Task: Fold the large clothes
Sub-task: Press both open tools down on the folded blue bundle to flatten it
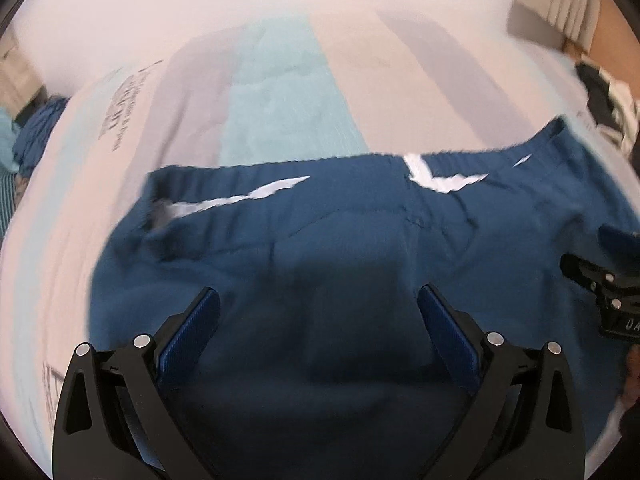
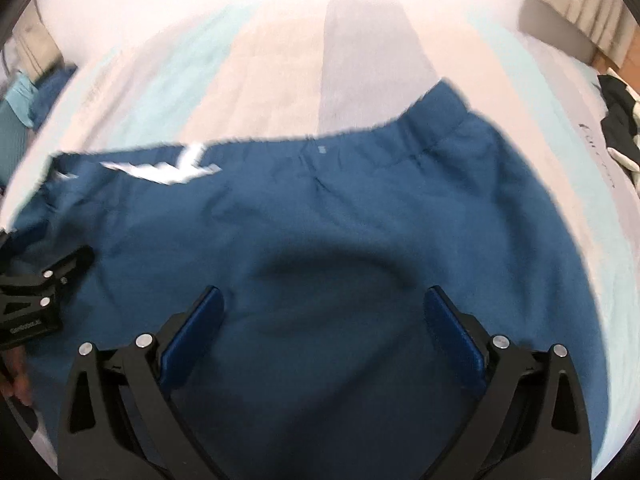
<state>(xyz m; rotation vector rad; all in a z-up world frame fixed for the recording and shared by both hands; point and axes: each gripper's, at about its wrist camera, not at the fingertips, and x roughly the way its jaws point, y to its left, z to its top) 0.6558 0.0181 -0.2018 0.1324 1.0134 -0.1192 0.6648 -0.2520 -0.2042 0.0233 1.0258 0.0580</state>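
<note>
Blue trousers (image 1: 360, 248) with white drawstring (image 1: 440, 180) lie spread on a bed (image 1: 280, 80) covered by a pastel striped sheet. Left claw (image 1: 318, 332) and right claw (image 2: 324, 332) gape above the fabric, gripping nothing. Dark clothing (image 2: 618, 120) sits at the bed's right edge.

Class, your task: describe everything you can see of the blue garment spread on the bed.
The blue garment is dark teal-blue, soft-looking cloth, apparently trousers or shorts. Its ribbed elastic waistband lies along the far edge, with a white drawstring loose across it. It lies spread mostly flat, mildly creased, on a pastel-striped bed sheet. The left gripper and right gripper are open above it; nothing grips it.
</note>
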